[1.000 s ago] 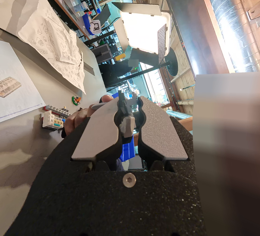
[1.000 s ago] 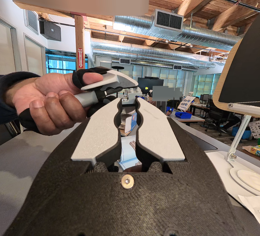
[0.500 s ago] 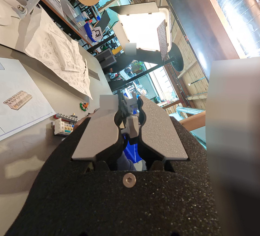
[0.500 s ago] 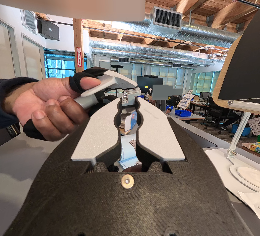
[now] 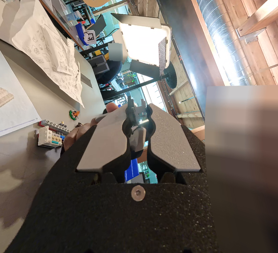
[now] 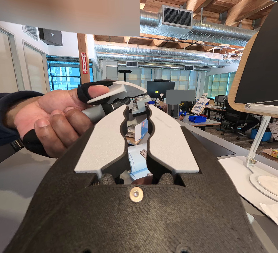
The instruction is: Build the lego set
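One grey stepped brick piece point(image 6: 140, 105) hangs in open air above the table point(image 6: 22, 170), pinched by both tools. Left tool point(image 6: 145, 95) clamps its studded top edge; right tool point(image 6: 137, 107) closes on its lower block. Half-built brick models point(image 5: 49, 135) sit well apart, beside an instruction sheet point(image 5: 13, 104).

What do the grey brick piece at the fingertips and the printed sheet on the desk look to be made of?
Grey brick piece: likely moulded hard plastic, smooth with a slight sheen, given its crisp edges and round studs. Printed sheet: thin matt white paper, judging by its creases and torn edge.
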Motion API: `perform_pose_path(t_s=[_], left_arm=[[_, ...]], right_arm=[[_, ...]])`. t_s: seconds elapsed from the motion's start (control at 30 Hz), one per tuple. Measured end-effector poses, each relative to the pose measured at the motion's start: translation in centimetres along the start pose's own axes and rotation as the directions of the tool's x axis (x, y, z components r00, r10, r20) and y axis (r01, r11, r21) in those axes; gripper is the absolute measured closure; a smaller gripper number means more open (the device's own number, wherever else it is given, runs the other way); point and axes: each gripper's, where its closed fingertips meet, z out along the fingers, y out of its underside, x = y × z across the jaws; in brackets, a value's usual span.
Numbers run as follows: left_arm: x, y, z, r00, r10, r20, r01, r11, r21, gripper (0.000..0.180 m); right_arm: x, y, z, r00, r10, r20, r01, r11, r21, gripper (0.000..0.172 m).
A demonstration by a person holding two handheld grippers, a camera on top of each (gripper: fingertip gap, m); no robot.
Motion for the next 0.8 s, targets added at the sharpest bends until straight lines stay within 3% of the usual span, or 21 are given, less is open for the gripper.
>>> perform_pose_path(t_s=[0.27,0.43,0.8], left_arm=[[0.68,-0.59,-0.3,0.999,0.035,0.01,-0.035,0.999,-0.007,0.161],[0.48,-0.15,-0.25,0.997,0.071,0.033,-0.07,0.997,-0.024,0.161],[0.7,-0.1,-0.13,0.989,0.144,0.036,-0.144,0.99,-0.011,0.161]], right_arm=[[0.12,0.16,0.07,1.0,-0.015,-0.017,0.015,1.0,-0.012,0.145],[0.01,0.1,0.11,1.0,-0.024,-0.02,0.024,1.0,-0.001,0.154],[0.1,-0.06,0.1,1.0,0.009,-0.021,-0.008,1.0,0.019,0.153]])
